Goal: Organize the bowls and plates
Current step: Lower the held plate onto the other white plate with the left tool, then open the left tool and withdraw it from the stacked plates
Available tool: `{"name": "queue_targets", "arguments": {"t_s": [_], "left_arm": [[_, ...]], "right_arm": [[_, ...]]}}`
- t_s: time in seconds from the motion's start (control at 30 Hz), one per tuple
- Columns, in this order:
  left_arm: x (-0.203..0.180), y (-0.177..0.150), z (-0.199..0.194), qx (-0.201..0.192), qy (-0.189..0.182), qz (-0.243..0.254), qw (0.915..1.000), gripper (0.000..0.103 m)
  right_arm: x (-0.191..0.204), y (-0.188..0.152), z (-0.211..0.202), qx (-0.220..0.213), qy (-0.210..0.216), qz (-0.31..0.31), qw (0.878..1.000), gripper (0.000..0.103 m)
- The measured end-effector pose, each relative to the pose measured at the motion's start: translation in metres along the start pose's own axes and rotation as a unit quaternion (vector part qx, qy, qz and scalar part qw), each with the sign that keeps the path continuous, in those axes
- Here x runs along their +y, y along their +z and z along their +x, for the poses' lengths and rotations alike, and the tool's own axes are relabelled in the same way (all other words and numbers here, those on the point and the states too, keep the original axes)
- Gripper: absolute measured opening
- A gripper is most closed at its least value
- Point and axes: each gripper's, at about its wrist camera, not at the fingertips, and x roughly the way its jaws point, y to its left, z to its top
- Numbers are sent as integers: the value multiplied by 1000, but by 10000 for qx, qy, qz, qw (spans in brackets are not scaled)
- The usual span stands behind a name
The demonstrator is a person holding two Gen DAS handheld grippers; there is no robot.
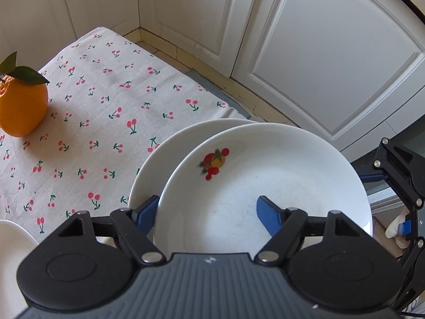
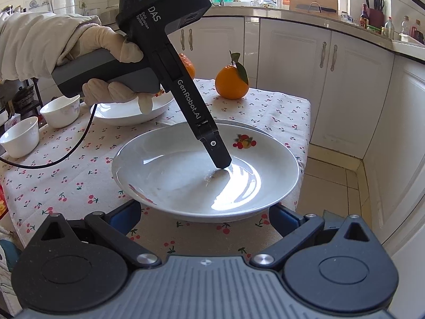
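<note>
We see the cherry-print tablecloth bearing a fruit-marked plate stacked on a second plate near the table's edge. Our left gripper straddles the top plate's rim, one blue finger inside, one outside, spread wide. Our right gripper is open beneath the near rim. Two small bowls and an orange stand behind.

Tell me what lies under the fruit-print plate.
Another white plate lies under the fruit-print plate, its rim showing at one side. The left gripper straddles the top plate's edge. The lower plate's middle is covered.
</note>
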Motion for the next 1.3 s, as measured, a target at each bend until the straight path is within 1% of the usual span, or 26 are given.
{"name": "queue_targets", "arguments": {"t_s": [0.27,0.43,0.57,0.87,1.03,1.17,1.23,1.3], "left_arm": [[0,1,-1,-6,-9,18,10000,79],[-1,1,-3,73,59,78,9999,83],[-1,-2,-6,81,140,125,9998,83],[2,-6,-15,-1,204,86,9998,85],[2,-8,-20,-73,279,91,9995,87],[4,-11,-21,-88,449,104,9989,90],[8,-13,-21,-83,357,-13,9993,90],[9,-17,-23,-126,347,-66,9993,90]], "right_arm": [[-1,-2,1,-9,-40,1,10000,103],[-1,-2,2,-20,-37,-7,10000,103],[-2,-2,2,-41,-41,-23,10000,103],[-2,-3,2,-72,-47,-8,10000,103],[-1,-3,4,-36,-63,-35,10000,103],[1,-3,5,-34,-55,-72,10000,103],[3,-2,4,-62,-36,-92,9999,103],[5,0,3,-89,-48,-124,9999,103]]}}
